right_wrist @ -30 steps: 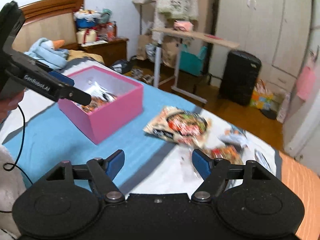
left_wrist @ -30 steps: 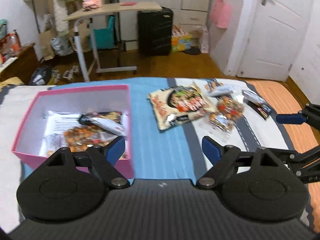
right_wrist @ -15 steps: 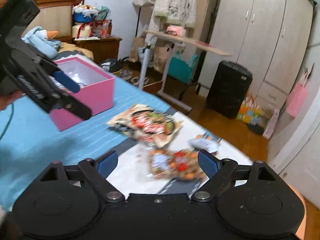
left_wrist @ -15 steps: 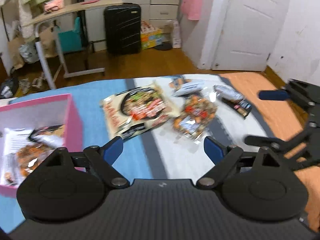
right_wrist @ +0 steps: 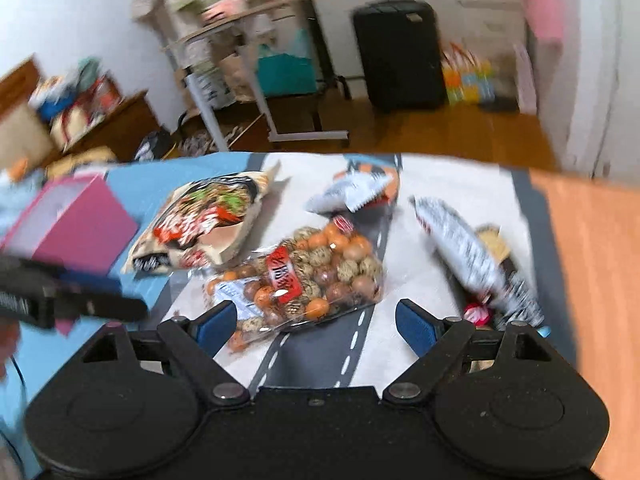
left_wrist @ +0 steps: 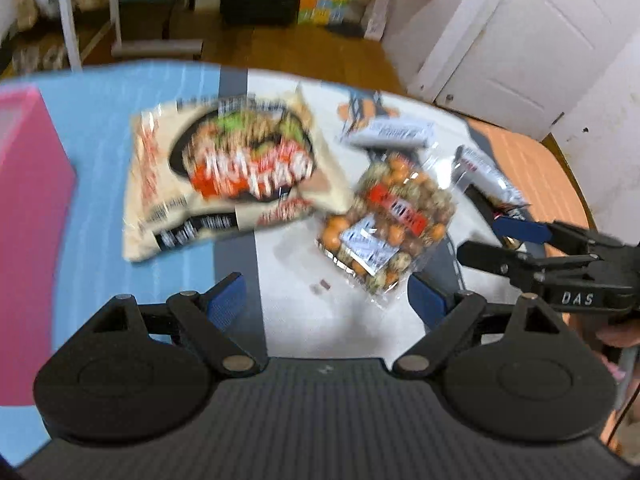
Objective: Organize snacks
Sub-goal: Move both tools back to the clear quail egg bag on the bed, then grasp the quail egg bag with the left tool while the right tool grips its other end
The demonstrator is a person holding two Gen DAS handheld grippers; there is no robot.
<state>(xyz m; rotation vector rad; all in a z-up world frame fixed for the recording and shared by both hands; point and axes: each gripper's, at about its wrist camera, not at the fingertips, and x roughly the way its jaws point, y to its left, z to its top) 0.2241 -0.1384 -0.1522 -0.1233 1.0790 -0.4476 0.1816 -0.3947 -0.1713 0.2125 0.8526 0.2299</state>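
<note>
Lettering "DAS" shows on the right gripper (left_wrist: 496, 242); packet print blurs unreadable. Both it and the left gripper (left_wrist: 326, 300) hover spread wide, grasping nothing. The nut bag (right_wrist: 304, 276) lies on the bed (right_wrist: 460, 188) beside the noodle packet (right_wrist: 204, 224).

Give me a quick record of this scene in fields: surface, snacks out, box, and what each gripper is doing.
surface: bed cover with road print
snacks out: noodle packet, bag of nuts, small white packet, long white packet
box: pink box, left of the noodle packet
left gripper: open, empty, above the cover
right gripper: open, empty, nearest the bag of nuts
</note>
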